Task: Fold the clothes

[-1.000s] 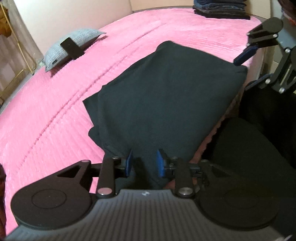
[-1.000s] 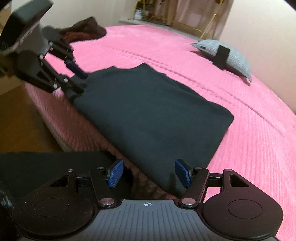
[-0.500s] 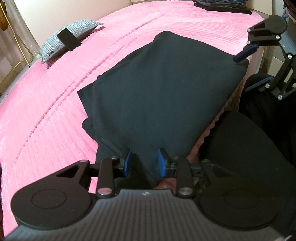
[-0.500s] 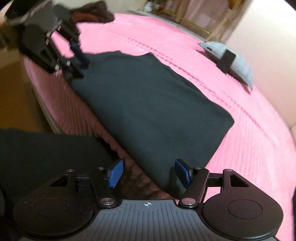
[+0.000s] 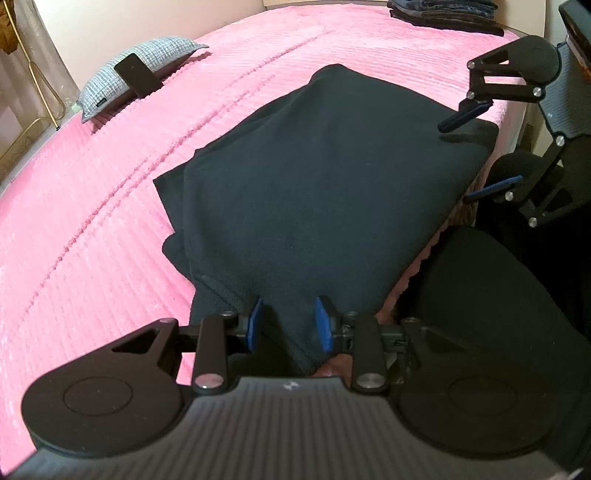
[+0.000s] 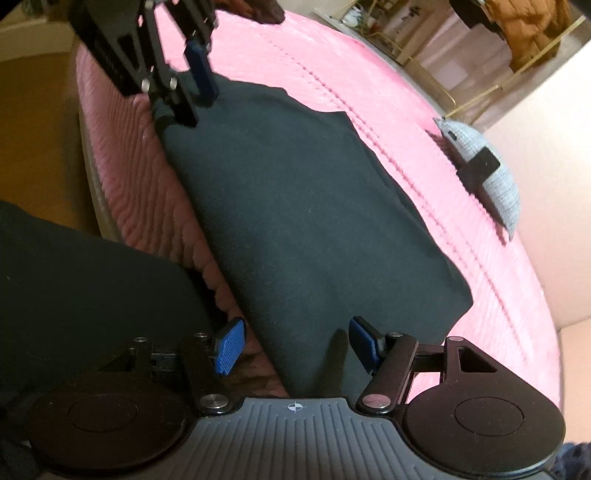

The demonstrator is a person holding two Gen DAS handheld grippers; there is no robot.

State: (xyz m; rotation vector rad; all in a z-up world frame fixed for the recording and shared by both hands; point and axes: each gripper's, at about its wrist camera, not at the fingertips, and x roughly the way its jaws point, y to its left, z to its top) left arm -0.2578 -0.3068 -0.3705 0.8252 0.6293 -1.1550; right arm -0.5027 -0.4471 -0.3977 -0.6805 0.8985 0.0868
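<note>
1. Left claw [image 5: 287,319], seen from my left wrist view: its blue pads stand narrowly apart with a ridge of the dark garment [image 5: 325,177] bunched between them, so I read it as gripping the near edge. The garment lies on the pink bed [image 5: 92,221], already folded into a rough rectangle with an under-layer peeking out on the left side. I judge one or more folds are done and at least one more remains.
2. Only this view shows the stack of folded clothes [image 5: 443,13] at the far corner, presumably finished pieces, and the right claw [image 5: 476,151] straddling the garment's far corner, one finger above it, one below the bed edge.
3. From the right wrist view, the right claw [image 6: 295,345] gapes wide around the garment's corner, pads not pressing it, holding nothing yet.
4. Only here do I see the crumpled brown clothing [image 6: 266,9] at the far end, likely still to fold, and the clothes rack [image 6: 517,33]. The grey pillow [image 6: 491,173] shows in both.
</note>
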